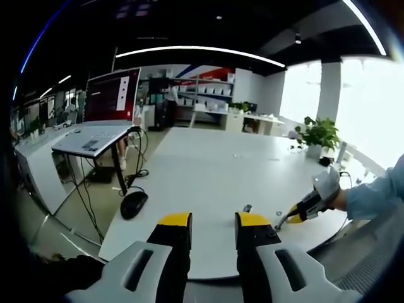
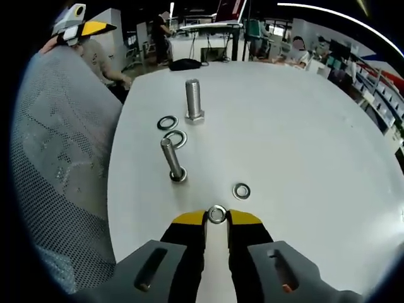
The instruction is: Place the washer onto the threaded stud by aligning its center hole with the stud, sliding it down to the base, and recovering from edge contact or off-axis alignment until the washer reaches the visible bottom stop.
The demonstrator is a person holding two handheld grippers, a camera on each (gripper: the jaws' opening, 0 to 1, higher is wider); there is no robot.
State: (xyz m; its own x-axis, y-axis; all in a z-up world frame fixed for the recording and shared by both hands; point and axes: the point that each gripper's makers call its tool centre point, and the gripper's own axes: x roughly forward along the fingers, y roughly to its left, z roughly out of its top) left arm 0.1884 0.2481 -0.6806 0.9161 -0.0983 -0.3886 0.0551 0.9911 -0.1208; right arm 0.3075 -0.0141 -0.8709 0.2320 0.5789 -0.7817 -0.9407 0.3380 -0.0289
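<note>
- In the right gripper view, we see the right gripper (image 2: 216,216) closed on a washer (image 2: 217,214); its yellow-tipped jaws pinch the ring from both sides, just above the white table (image 2: 303,145).
- A slim threaded stud (image 2: 170,158) stands upright ahead and to the left of the jaws; a second washer (image 2: 175,138) lies on the table just behind it.
- Another washer (image 2: 241,190) lies flat between the stud and the jaws, to the right.
- A thicker bolt (image 2: 193,100) stands on its head farther back; a dark ring (image 2: 167,122) lies beside it.
- A mesh chair back (image 2: 60,158) fills the left side.
- In the left gripper view, the left gripper (image 1: 213,222) hovers over the table edge, jaws narrowly parted with nothing between them; a mouse (image 1: 133,204) and a laptop (image 1: 104,117) lie to the left.
- We read no legible writing or brand on any item.
</note>
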